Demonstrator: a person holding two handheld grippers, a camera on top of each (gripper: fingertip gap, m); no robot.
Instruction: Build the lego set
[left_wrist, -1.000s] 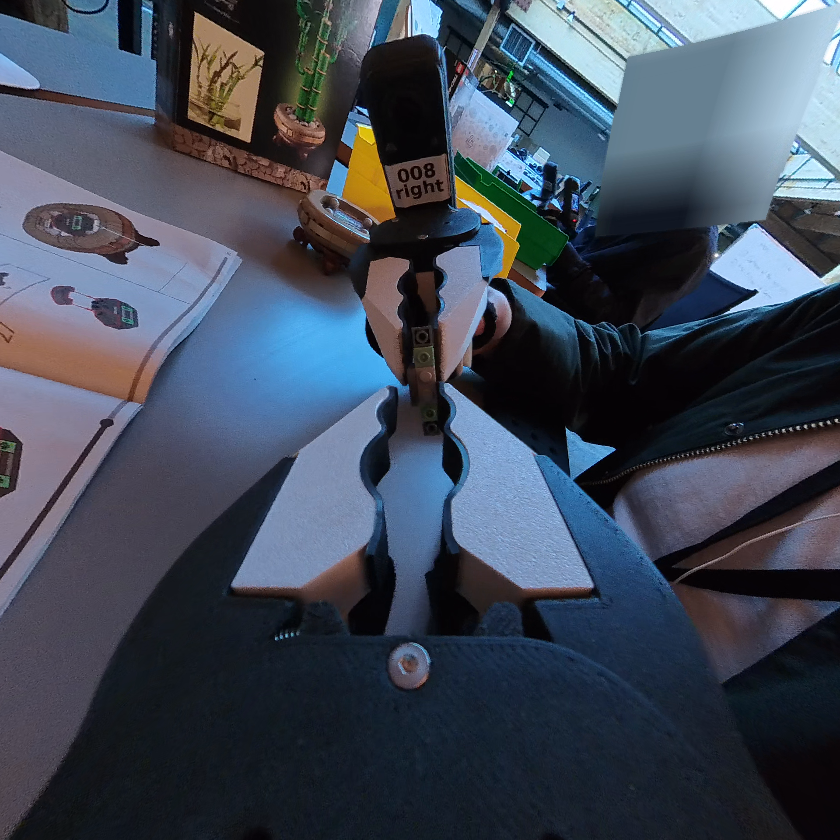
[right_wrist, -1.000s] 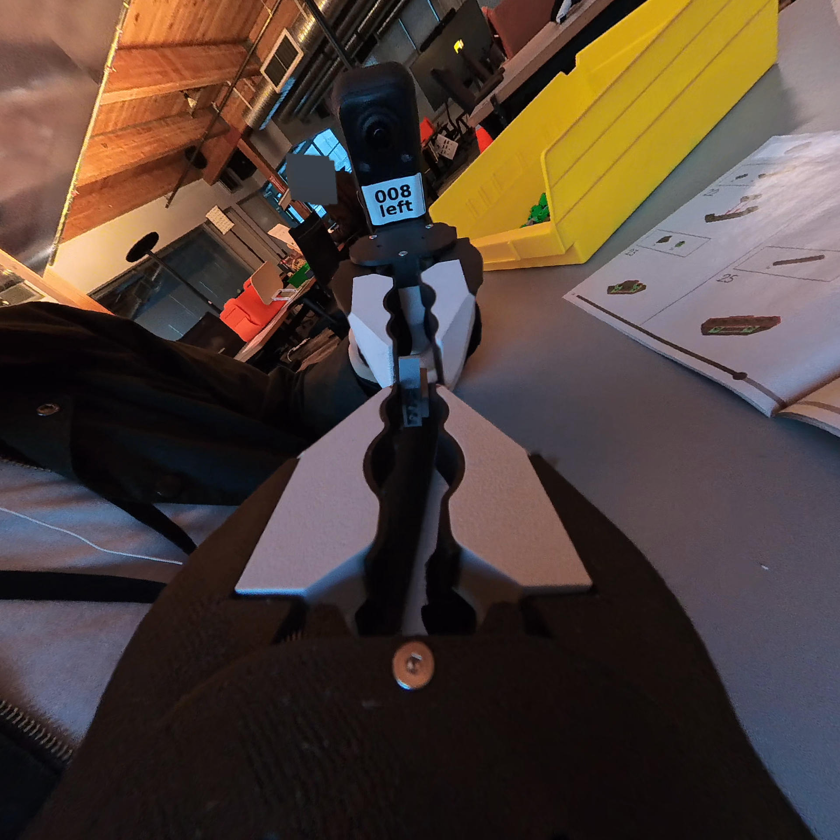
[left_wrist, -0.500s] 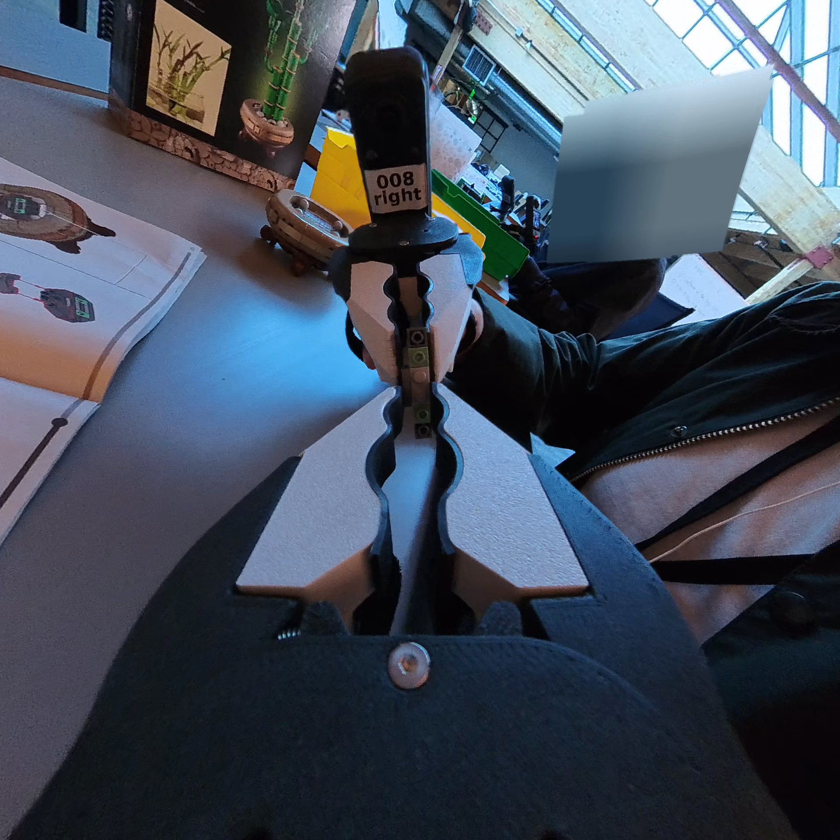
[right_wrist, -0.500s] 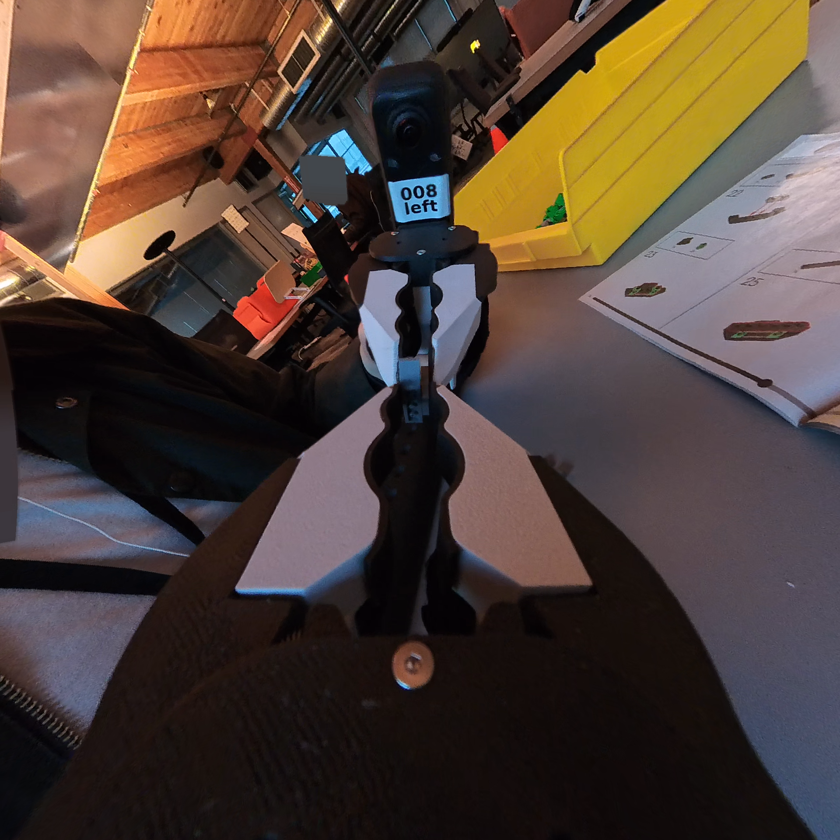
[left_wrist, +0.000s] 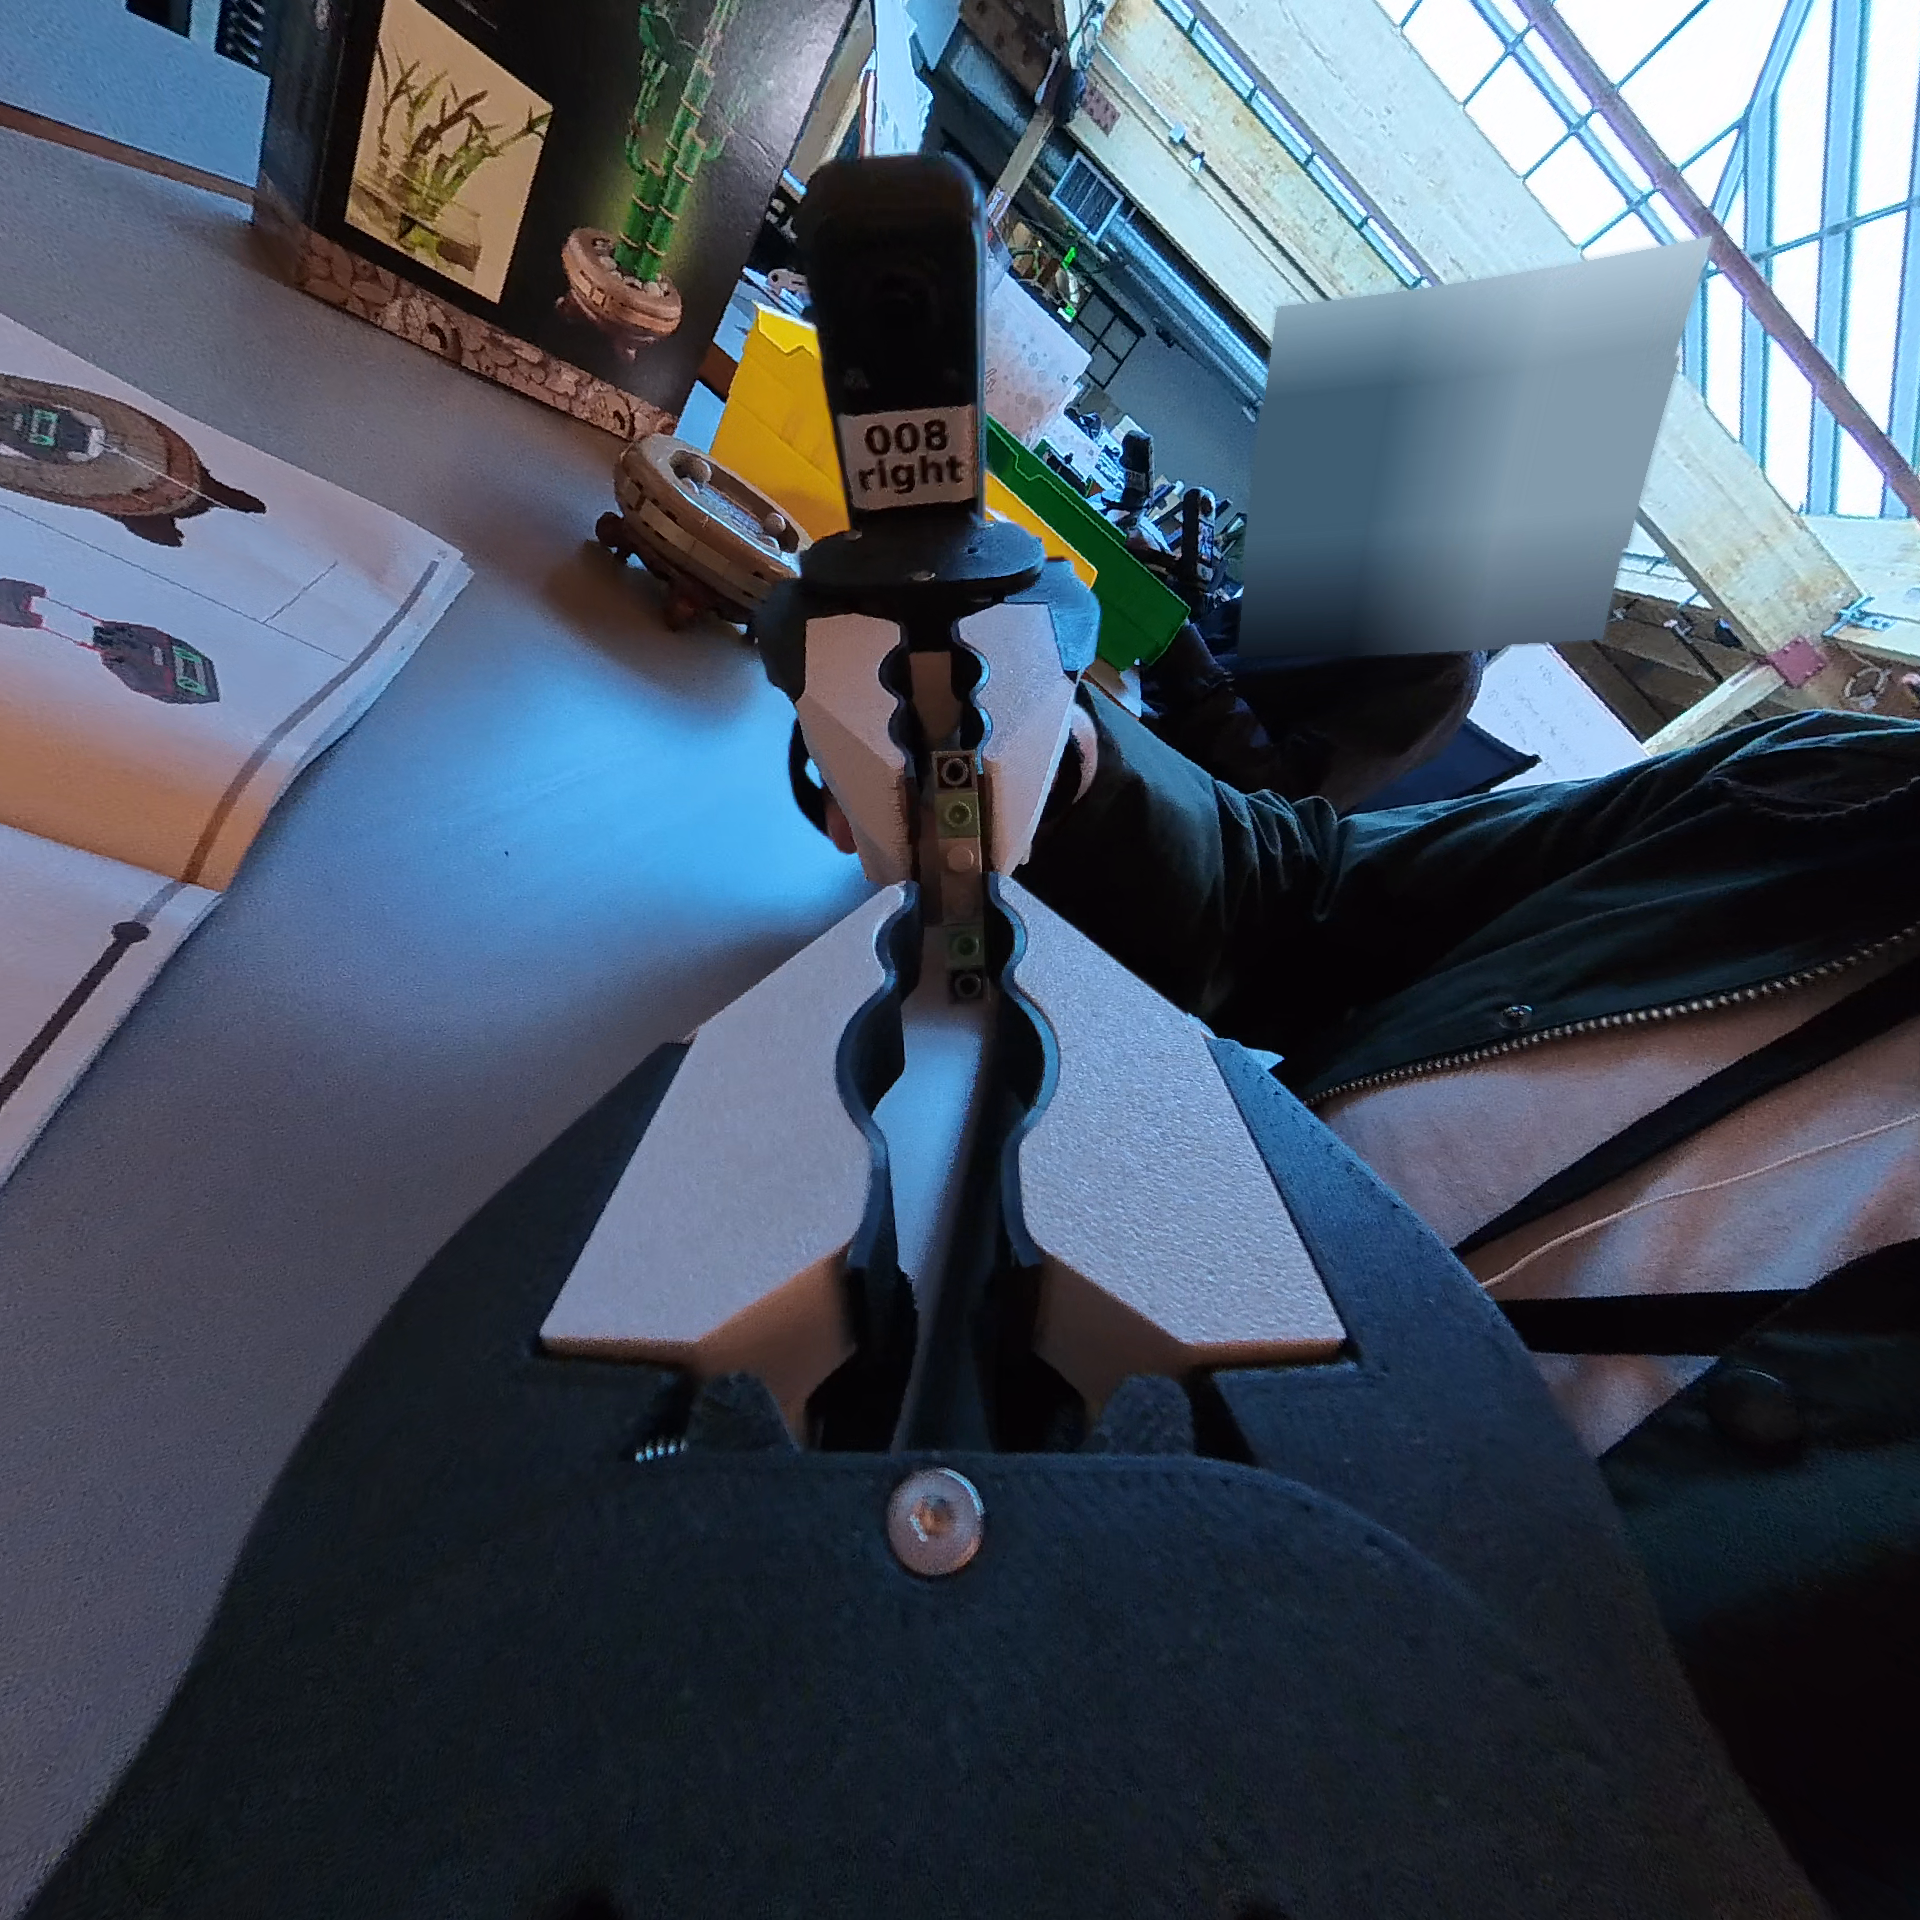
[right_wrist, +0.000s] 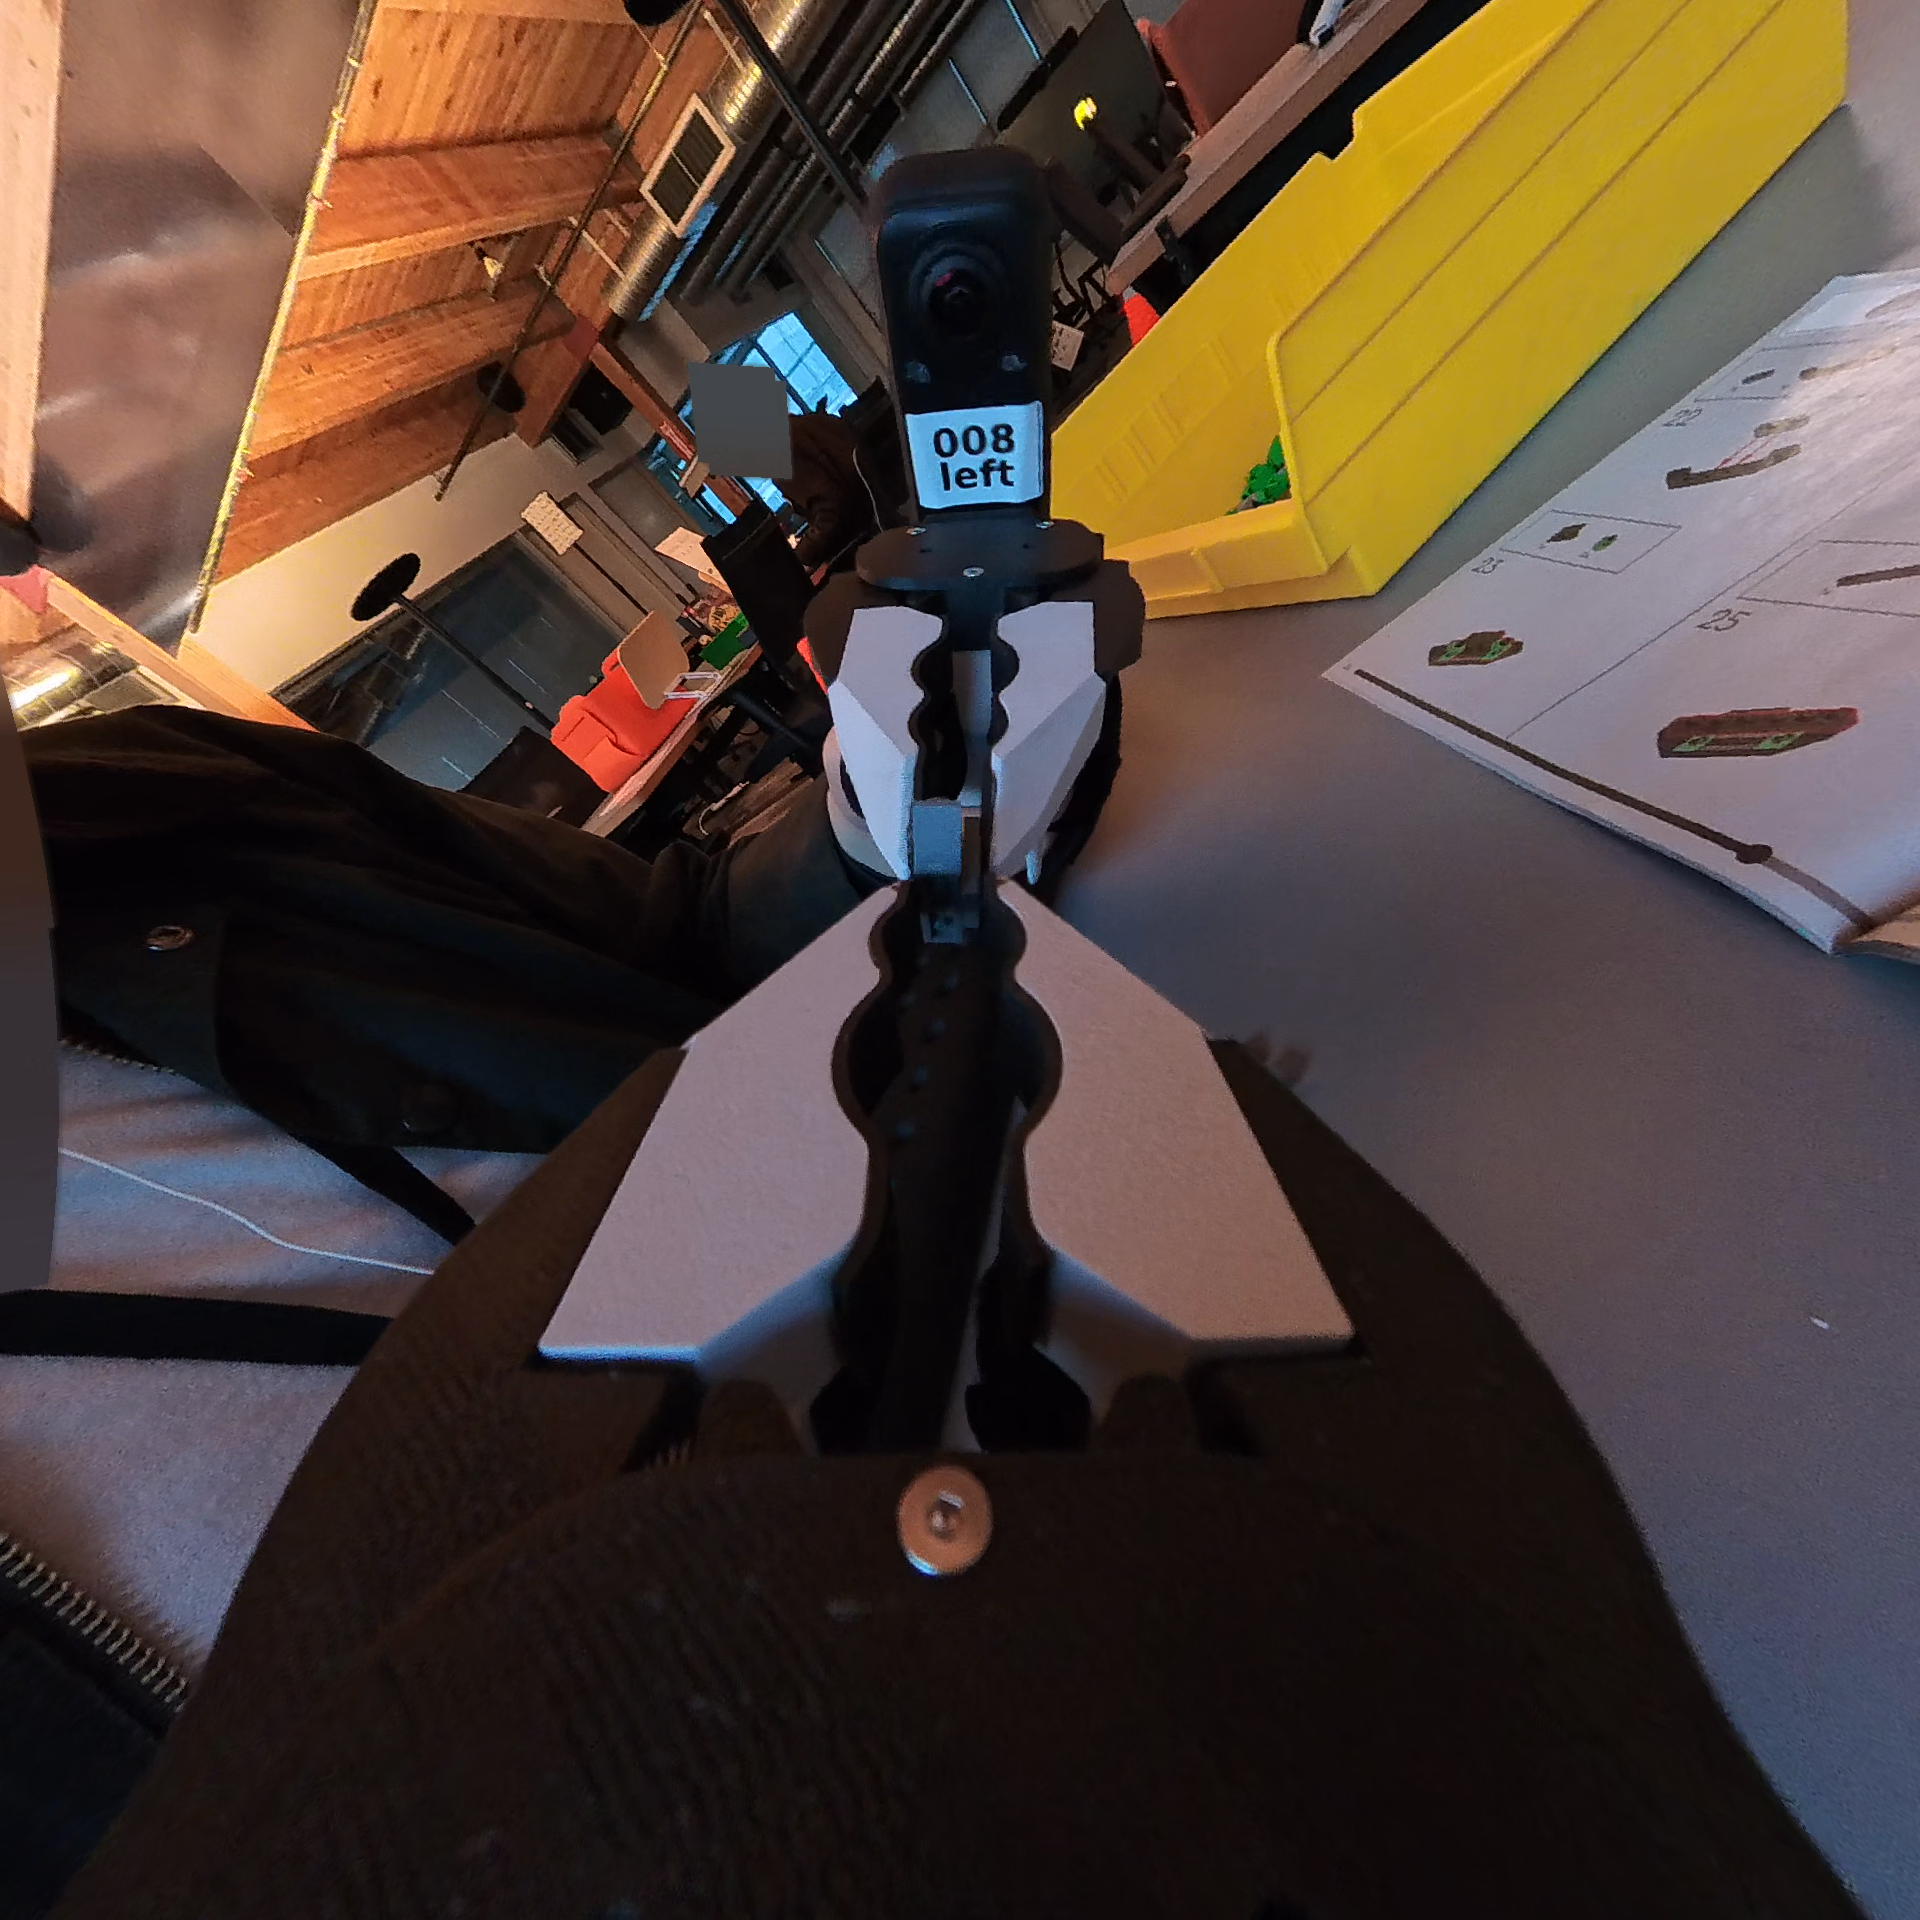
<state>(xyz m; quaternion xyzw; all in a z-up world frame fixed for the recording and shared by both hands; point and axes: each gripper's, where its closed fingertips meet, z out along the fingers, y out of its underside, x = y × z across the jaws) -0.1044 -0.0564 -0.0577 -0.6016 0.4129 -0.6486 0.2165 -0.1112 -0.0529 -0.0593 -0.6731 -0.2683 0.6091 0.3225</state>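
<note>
Nearest you, your left tongs (left_wrist: 954, 925) are pinched almost together, their tips closed on the near end of a narrow brick strip (left_wrist: 958, 868). The strip is brown with green, tan and black studs, and it runs straight on into your right tongs (left_wrist: 951, 805), which face you tip to tip and are clamped just as tightly on its far end. So the strip is held in the air above the grey table (left_wrist: 499, 831), bridged between both tools.

From the other side, your right tongs (right_wrist: 951, 914) show the same narrow gap, with the strip (right_wrist: 943, 842) seen end-on as a grey sliver reaching into your left tongs (right_wrist: 951, 790).

To your left lies the open instruction booklet (left_wrist: 156, 644). Past it, on the table, stands the tan round base (left_wrist: 707, 525) of the model on its small dark feet. Behind that are the set's box (left_wrist: 520, 177), a yellow bin (right_wrist: 1455, 343) holding green pieces, and a green bin (left_wrist: 1091, 551).
</note>
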